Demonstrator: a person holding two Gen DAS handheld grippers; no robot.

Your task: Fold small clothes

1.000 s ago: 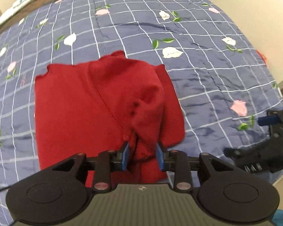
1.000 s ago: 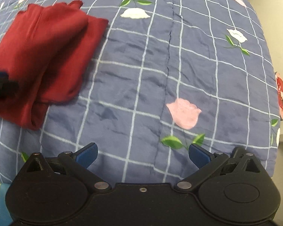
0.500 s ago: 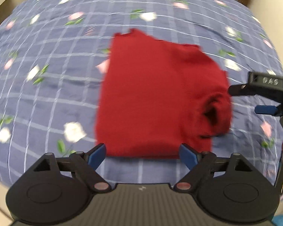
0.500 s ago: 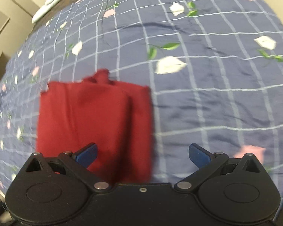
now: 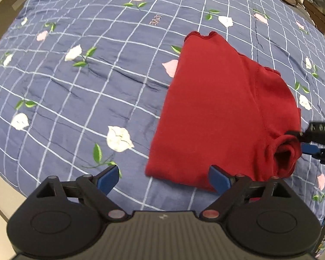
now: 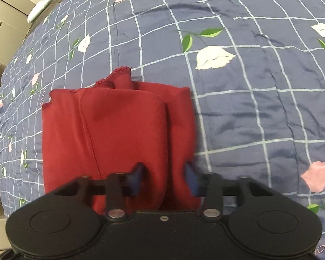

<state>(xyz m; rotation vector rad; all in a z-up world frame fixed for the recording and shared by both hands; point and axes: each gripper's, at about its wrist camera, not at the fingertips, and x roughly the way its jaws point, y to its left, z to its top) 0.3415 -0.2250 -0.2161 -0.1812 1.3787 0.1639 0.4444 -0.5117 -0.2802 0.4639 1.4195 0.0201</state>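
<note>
Red garment [image 5: 216, 117] lies folded on a blue quilt [image 5: 86, 82] with a white grid and printed flowers, toward the right side in the left wrist view. Its scalloped edge points away from the camera, and a rolled, bulging fold sits at its near right corner.

Left gripper [image 5: 163, 176] hangs over the quilt with its blue-tipped fingers spread wide and nothing between them; the right fingertip [image 5: 218, 177] overlaps the near edge of the garment in the view, while the left one is over bare quilt.

Right gripper [image 6: 164, 178] is at the near right part of the garment, its two blue pads partly closed with a thick fold of red cloth between them. Whether the pads are actually pinching the cloth cannot be told; the picture is slightly blurred there. In the left wrist view this gripper [image 5: 314, 145] comes in from the right edge, touching the rolled fold.

No container is in view.
</note>
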